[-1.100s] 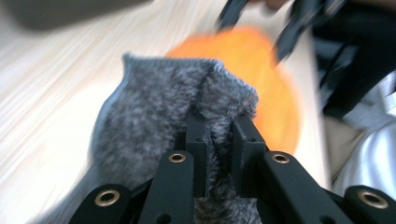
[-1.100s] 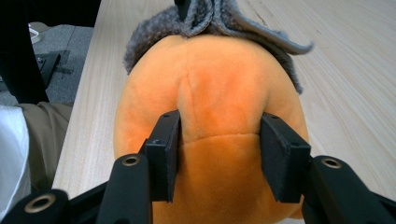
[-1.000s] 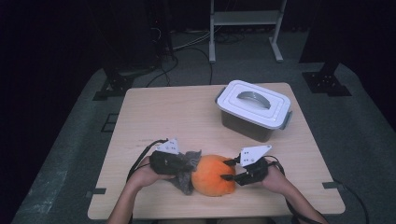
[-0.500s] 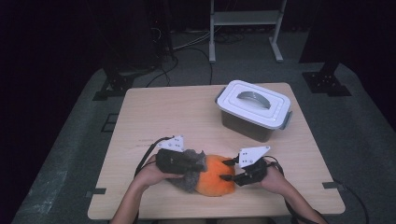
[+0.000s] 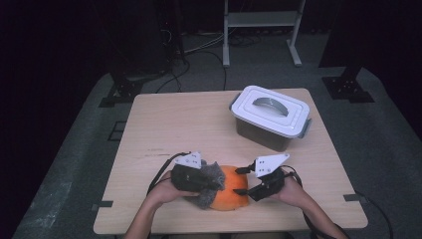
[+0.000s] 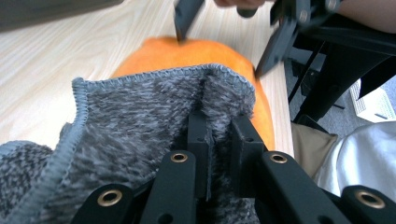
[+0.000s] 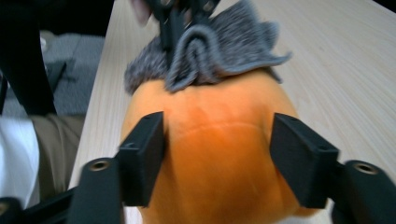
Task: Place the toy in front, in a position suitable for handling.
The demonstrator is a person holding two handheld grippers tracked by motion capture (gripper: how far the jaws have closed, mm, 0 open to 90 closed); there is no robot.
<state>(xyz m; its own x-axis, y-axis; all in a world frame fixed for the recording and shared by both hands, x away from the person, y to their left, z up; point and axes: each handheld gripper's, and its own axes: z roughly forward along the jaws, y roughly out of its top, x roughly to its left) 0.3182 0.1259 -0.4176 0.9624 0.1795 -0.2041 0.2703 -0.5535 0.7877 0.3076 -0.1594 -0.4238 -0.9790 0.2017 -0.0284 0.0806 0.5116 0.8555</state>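
Right claw (image 7: 215, 154) has just opened, straddling the orange cushion (image 7: 219, 163).

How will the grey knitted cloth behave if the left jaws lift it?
Probably floppy: the grey knitted cloth drapes in folds over the orange cushion. Likely light, being thin. Its fuzzy surface should hardly slip from the left gripper.

You will find no legible text, label, brand, number or sign on any surface here. Small dark marks on the bench (image 5: 154, 152) top are too small to read.
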